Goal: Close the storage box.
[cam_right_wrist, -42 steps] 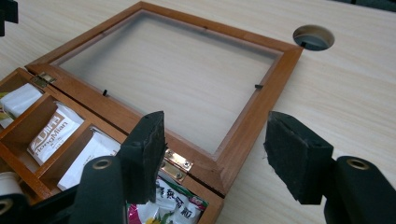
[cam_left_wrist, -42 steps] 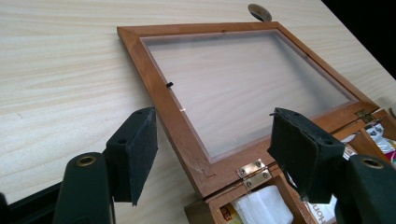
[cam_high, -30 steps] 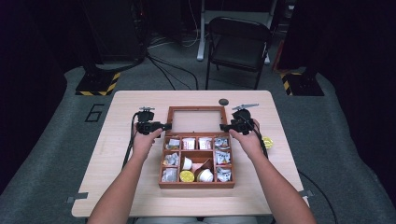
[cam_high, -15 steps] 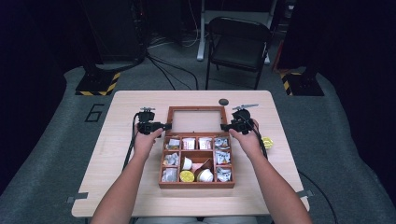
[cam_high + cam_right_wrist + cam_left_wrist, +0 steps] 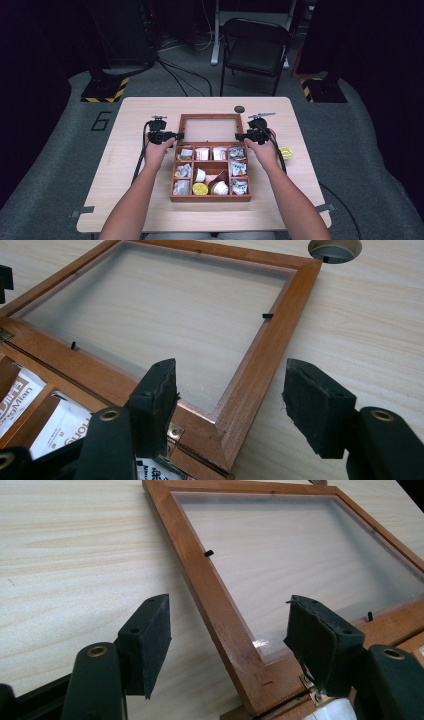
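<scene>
The lid frame (image 5: 215,605) was made of reddish-brown varnished wood with a slight sheen, its pane (image 5: 165,310) of frosted, translucent plastic. The table (image 5: 75,545) was surfaced in pale, matt wood grain. The pads (image 5: 315,405) were faced in black, rough foam. A small brass-coloured metal hinge (image 5: 175,431) was seen.

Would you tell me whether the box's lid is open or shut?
Open: the lid lies flat on the table behind the box, compartments exposed.

Your forearms reach forward from the near edge, either side of the wooden box (image 5: 210,197). Your left gripper (image 5: 165,136) sits at the box's far left corner, your right gripper (image 5: 250,135) at its far right, both with jaws parted, gripping nothing.
</scene>
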Action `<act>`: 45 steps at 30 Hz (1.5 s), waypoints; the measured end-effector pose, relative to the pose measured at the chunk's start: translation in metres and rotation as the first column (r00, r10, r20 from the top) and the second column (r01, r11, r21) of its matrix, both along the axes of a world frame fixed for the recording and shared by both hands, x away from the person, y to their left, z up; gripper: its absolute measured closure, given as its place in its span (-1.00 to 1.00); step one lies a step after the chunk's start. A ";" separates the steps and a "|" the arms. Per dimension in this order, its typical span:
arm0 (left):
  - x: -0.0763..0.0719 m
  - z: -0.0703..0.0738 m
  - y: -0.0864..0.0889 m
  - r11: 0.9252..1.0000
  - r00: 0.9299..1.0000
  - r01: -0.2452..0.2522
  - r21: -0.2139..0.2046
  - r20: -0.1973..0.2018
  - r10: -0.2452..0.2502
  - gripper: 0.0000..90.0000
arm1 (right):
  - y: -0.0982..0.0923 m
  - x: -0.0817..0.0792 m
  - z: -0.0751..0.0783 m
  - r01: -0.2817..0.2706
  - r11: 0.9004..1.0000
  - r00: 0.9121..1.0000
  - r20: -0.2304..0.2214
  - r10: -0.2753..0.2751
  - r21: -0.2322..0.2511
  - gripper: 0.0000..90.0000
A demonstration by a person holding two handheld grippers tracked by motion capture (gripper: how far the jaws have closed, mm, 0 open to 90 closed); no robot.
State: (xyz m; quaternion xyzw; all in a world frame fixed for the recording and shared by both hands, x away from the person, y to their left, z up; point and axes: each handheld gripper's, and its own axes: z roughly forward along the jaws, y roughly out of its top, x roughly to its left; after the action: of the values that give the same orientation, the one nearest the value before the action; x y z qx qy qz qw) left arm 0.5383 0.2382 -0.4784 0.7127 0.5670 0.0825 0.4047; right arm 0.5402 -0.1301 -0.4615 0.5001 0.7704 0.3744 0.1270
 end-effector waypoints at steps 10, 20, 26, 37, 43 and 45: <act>0.001 -0.006 -0.008 1.000 1.000 0.007 -0.017 -0.010 -0.007 -0.24 | -0.004 0.002 -0.003 0.034 0.998 0.999 -0.025 -0.033 0.049 -0.15; 0.002 -0.009 -0.017 1.000 1.000 0.017 -0.023 -0.019 -0.017 -0.24 | -0.010 0.002 -0.011 0.054 0.996 0.998 -0.048 -0.050 0.078 -0.16; 0.003 -0.011 -0.018 1.000 1.000 0.012 -0.015 -0.022 -0.012 -0.26 | -0.012 0.003 -0.014 0.060 0.995 0.997 -0.058 -0.056 0.081 -0.18; 0.003 -0.012 -0.019 1.000 0.999 0.018 0.006 -0.032 -0.018 -0.27 | -0.005 0.006 -0.020 0.043 0.997 0.996 -0.082 -0.038 0.066 -0.18; 0.004 -0.014 -0.019 1.000 0.999 0.017 -0.002 -0.034 -0.017 -0.27 | -0.004 0.009 -0.022 0.045 0.997 0.995 -0.096 -0.038 0.067 -0.18; 0.005 -0.014 -0.019 1.000 0.999 0.018 -0.002 -0.031 -0.018 -0.28 | -0.003 0.010 -0.022 0.051 0.995 0.993 -0.112 -0.042 0.084 -0.18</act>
State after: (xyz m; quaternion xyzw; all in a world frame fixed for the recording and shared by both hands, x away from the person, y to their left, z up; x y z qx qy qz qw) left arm 0.5428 0.2192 -0.4927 0.7187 0.5667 0.0676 0.3971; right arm 0.5500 -0.1336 -0.4839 0.5428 0.7474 0.3764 0.0714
